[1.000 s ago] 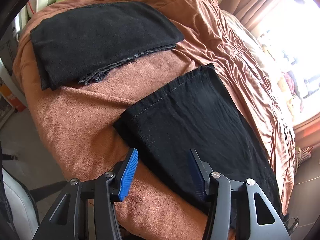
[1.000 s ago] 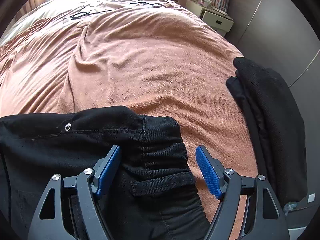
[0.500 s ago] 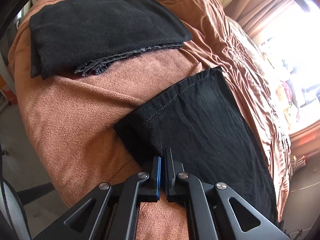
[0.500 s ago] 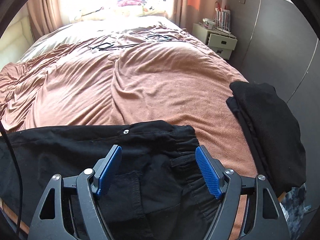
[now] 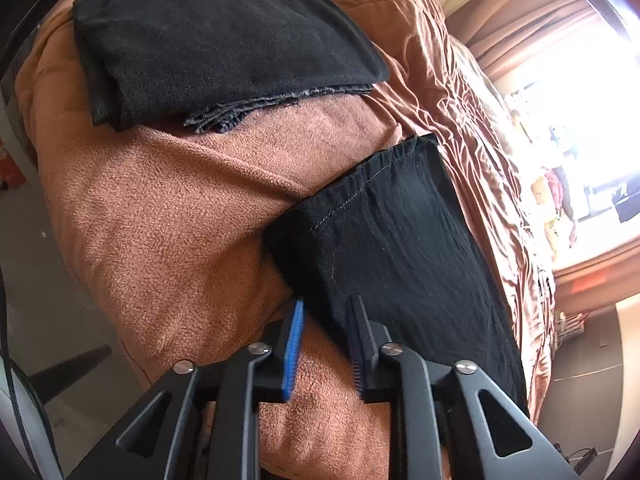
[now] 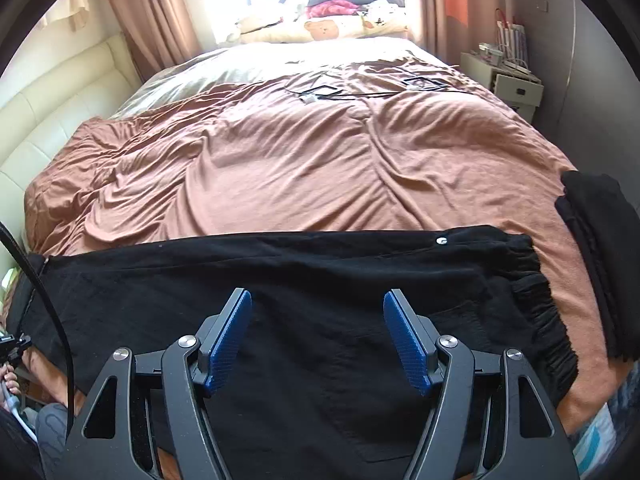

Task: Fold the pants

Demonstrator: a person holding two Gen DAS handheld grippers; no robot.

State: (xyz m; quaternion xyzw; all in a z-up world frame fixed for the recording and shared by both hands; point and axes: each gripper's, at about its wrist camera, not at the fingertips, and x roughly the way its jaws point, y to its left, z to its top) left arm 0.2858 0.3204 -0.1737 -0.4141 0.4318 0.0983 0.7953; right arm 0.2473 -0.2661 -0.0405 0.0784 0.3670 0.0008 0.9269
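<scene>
Black pants (image 6: 320, 280) lie flat across the near edge of a bed with a brown blanket (image 6: 280, 168), waistband (image 6: 544, 304) to the right. In the left wrist view a pant leg (image 5: 400, 248) lies with its hem toward the bed's corner. My left gripper (image 5: 326, 320) is slightly open at the leg's near edge, with the fabric edge between its blue pads (image 5: 294, 344). My right gripper (image 6: 318, 320) is wide open and empty above the middle of the pants.
A folded dark garment (image 5: 216, 40) lies on the bed's corner; it shows at the right edge in the right wrist view (image 6: 600, 240). Cables (image 6: 360, 92) lie on the far blanket. A nightstand (image 6: 508, 80) stands at the right. The floor (image 5: 48, 280) is left of the bed.
My left gripper closed on the pant leg's edge half a second ago and has now parted slightly. My right gripper has pulled back from the waistband, staying open.
</scene>
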